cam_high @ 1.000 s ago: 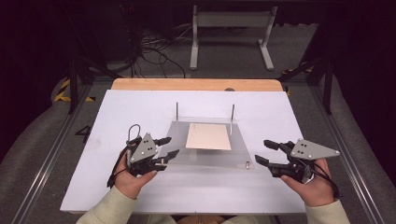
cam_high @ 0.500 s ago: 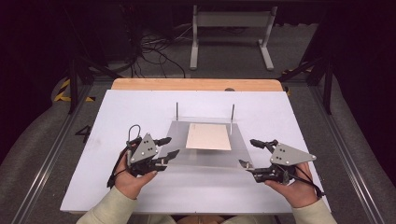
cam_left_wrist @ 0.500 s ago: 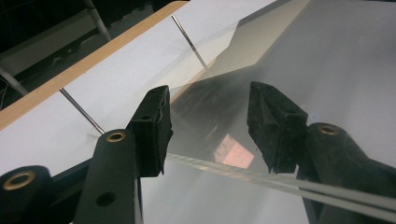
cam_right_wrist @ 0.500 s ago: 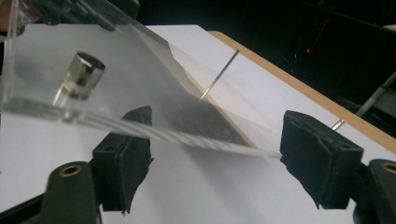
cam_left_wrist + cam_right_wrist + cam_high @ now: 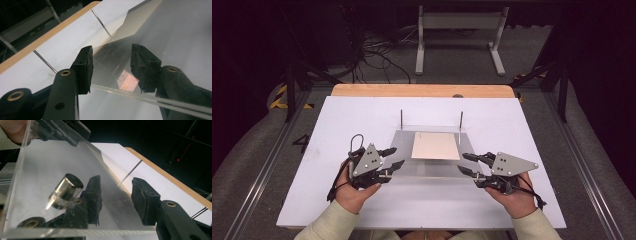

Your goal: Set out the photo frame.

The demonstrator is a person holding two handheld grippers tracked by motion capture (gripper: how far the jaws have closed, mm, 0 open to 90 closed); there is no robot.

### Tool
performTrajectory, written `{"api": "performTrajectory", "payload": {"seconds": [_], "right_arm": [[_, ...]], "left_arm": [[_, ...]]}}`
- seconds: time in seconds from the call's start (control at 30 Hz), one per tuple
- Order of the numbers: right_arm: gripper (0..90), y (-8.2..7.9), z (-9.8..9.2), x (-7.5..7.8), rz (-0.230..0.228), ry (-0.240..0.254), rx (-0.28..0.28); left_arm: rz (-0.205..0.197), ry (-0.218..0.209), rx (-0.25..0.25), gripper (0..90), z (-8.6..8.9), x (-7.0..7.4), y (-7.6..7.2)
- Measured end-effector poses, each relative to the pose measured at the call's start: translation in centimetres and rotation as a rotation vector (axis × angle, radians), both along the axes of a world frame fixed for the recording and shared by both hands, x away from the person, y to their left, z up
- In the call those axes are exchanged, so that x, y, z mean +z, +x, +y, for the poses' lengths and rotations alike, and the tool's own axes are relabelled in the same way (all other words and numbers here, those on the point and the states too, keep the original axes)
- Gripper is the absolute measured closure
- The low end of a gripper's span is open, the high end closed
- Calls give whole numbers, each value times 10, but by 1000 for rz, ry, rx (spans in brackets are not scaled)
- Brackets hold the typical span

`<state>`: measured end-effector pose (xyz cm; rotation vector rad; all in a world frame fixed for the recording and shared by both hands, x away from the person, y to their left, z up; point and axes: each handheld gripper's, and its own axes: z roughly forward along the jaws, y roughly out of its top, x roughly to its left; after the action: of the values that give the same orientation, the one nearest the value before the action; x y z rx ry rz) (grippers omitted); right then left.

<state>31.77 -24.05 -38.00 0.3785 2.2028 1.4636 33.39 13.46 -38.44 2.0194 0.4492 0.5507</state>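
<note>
A white tabletop point(image 5: 362, 115) with a wooden far edge point(image 5: 422, 90) stands on grey floor point(image 5: 262, 150). Beyond it, a white metal stand point(image 5: 460, 30) and tangled black cables point(image 5: 377, 55) (yellow-black hazard tape point(image 5: 279, 97) at left) fade into darkness

- The table top point(image 5: 337, 150) is plain white, with a light wooden strip point(image 5: 422, 90) along its far edge.
- The clear plastic sheet point(image 5: 432, 172) is colourless and see-through, hazy grey in the gripper views.
- The card point(image 5: 435, 146) under the sheet is pale beige, without pattern.
- The two thin rods point(image 5: 401, 120) are dark grey metal.
- The left gripper point(image 5: 394, 157) and right gripper point(image 5: 463, 163) have black jaws, grey plates and brass-coloured rivets.
- The small knob point(image 5: 65, 191) on the sheet is silver with a dark top.
- The sleeves point(image 5: 324, 225) are cream.
- The floor point(image 5: 257, 150) is grey, with yellow-and-black striped tape point(image 5: 278, 97).
</note>
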Motion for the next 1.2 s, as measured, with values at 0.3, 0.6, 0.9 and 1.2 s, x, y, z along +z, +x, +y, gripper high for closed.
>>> {"api": "performTrajectory", "payload": {"seconds": [0.3,0.6,0.9,1.2], "right_arm": [[581,4,-1,6,12,18,4],[586,10,-2,26,-44,58,-31],[596,6,-5,53,-141,100,-40],[603,-10,0,75,-214,121,-68]], "left_arm": [[-8,-2,-5,560,1,6,3],[-50,-22,8,578,-1,31,10],[-118,-52,-5,605,2,58,1],[-160,-76,-17,628,3,74,-13]]}}
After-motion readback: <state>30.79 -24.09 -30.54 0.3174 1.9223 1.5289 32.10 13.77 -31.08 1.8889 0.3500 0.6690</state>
